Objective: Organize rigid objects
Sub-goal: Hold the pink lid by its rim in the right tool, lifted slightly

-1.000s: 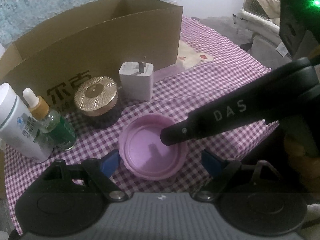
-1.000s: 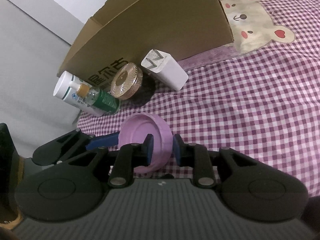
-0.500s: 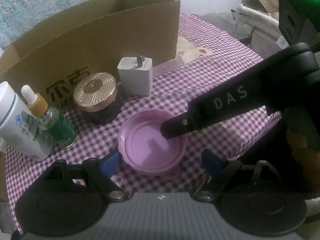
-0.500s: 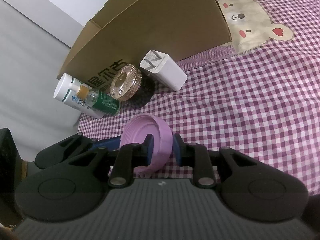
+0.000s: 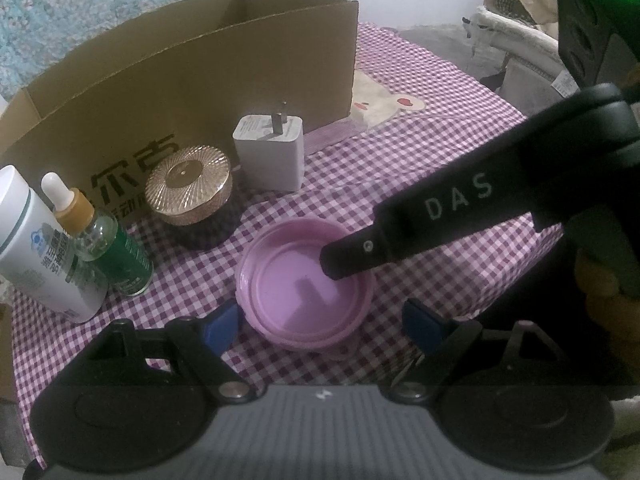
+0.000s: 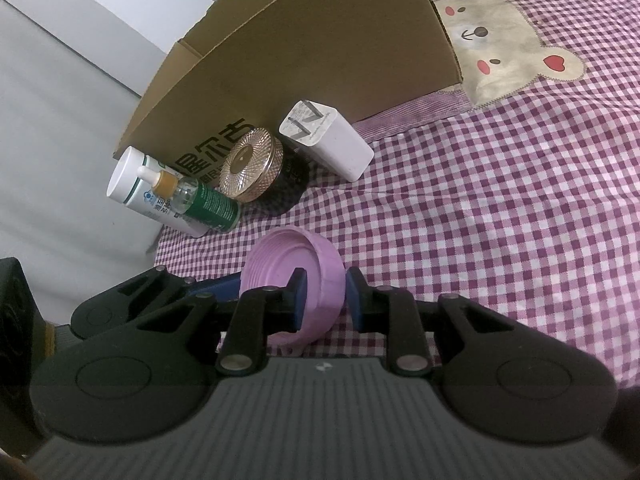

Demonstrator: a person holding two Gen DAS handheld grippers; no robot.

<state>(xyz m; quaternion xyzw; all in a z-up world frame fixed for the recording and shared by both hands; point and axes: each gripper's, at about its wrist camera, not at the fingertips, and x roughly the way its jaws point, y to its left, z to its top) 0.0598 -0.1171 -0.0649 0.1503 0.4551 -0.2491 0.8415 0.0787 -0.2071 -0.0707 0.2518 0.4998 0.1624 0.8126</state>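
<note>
Right gripper (image 6: 326, 298) is pinched on the wall of the pink lid (image 6: 294, 276), one pad inside the rim, one outside; your left gripper (image 5: 320, 320) stands wide with nothing between the pads, straddling the same lid (image 5: 304, 284) without touching it. Lid sits low over the purple checked cloth (image 6: 480, 220), open side up, in front of the row by the cardboard box (image 5: 192, 80): white bottle (image 5: 36, 248), dropper bottle (image 5: 100, 252), gold-lidded jar (image 5: 188, 190), white charger (image 5: 270, 156). Risk: a one-wall pinch on a shallow rim is thin, so a fast swing could let the lid pivot or slip out. Close the left now and you clamp against your own right finger. Carrying it left could clip the dropper bottle and topple it into the white one. Versus a second ago: almost nothing, both grips unchanged, lid sits a touch lower in the left view.
</note>
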